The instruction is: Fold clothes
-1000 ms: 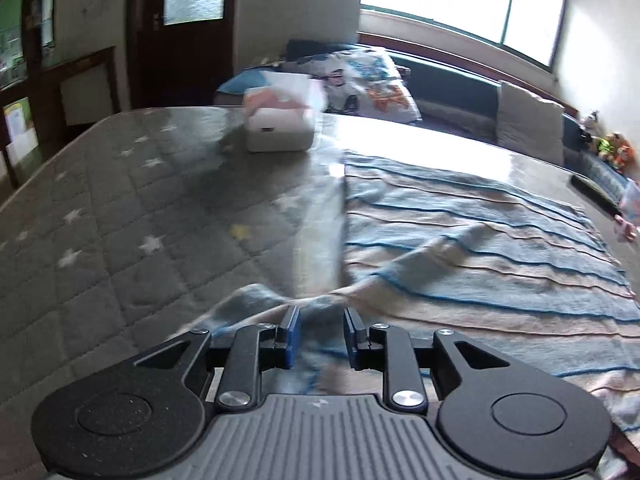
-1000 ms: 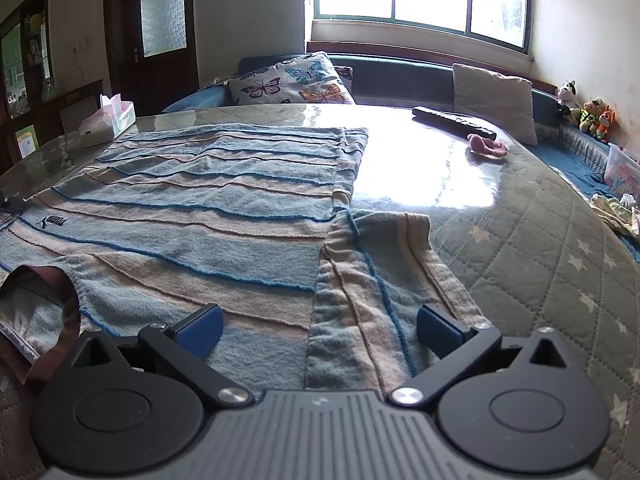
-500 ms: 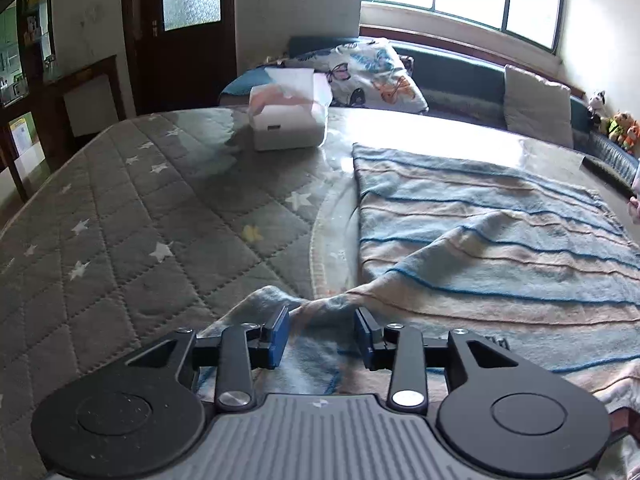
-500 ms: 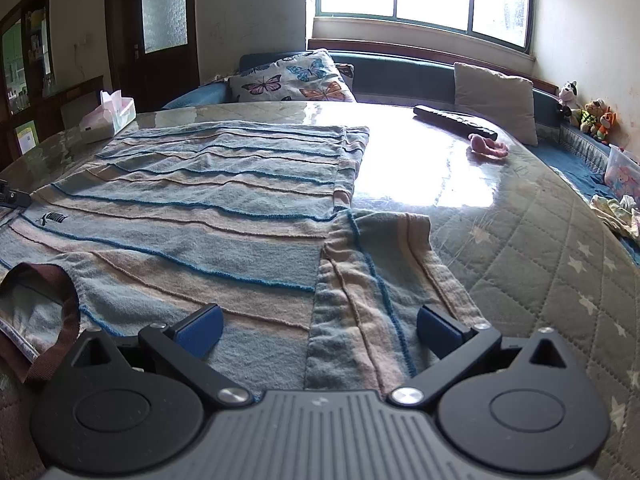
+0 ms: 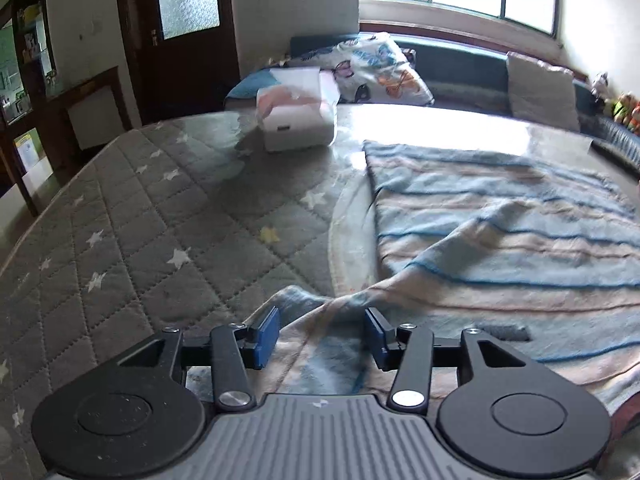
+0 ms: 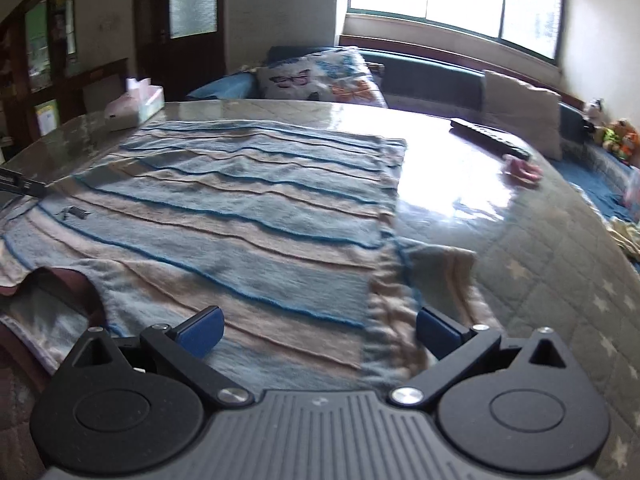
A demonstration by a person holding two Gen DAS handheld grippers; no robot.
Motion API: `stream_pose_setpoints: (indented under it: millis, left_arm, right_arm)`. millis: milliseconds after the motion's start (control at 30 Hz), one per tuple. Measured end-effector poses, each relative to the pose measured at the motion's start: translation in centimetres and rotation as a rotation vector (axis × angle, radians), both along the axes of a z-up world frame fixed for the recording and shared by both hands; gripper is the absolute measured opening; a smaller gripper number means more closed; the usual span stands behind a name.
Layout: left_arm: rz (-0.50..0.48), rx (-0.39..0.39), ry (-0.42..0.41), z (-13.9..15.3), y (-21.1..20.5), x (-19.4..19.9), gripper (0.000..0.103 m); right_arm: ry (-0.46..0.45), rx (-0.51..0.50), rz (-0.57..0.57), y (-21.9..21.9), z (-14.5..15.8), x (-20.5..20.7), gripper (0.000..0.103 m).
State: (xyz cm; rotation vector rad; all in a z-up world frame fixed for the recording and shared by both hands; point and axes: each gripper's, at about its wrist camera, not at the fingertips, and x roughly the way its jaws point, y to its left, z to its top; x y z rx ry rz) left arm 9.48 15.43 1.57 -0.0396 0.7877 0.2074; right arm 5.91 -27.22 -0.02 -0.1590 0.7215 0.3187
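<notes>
A blue and beige striped sweater [image 6: 256, 216] lies flat on the table, its brown collar [image 6: 76, 288] near me. In the left wrist view the sweater [image 5: 500, 240] has its left sleeve [image 5: 344, 320] bunched between the fingers of my left gripper [image 5: 322, 336], whose jaws stand partly apart with the cloth loose between them. My right gripper [image 6: 318, 330] is wide open above the sweater's right shoulder, beside the right sleeve [image 6: 436, 280], which lies flat on the table.
A quilted grey star-pattern table cover [image 5: 120, 240] under glass holds a tissue box [image 5: 298, 120], also seen in the right wrist view [image 6: 136, 106]. A remote control [image 6: 488, 140] and a pink item [image 6: 522, 168] lie far right. Sofa cushions [image 6: 320, 76] sit behind.
My left gripper's jaws have opened from nearly shut on the sleeve to partly apart, and it drew back left. My right gripper has shifted a little over the sweater, still open.
</notes>
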Motion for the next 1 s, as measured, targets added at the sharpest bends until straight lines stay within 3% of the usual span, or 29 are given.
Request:
stream_pose_setpoints:
  millis: [367,767,1000]
  left_arm:
    - [-0.032,0.004,-0.011,1.4,-1.4,3.1,0.055]
    - [-0.057,0.062,0.038,-0.1,-2.6,9.4,0.055]
    - [-0.061,0.075,0.037,-0.4,-2.5,9.3,0.057]
  right_arm:
    - [0.022,0.006,0.045,0.5,0.5,1.4,0.103]
    - [0.068,0.020,-0.006,-1.3,-0.4,3.8,0.103]
    - [0.072,-0.002,-0.038,-2.2,-0.1,3.8,0.103]
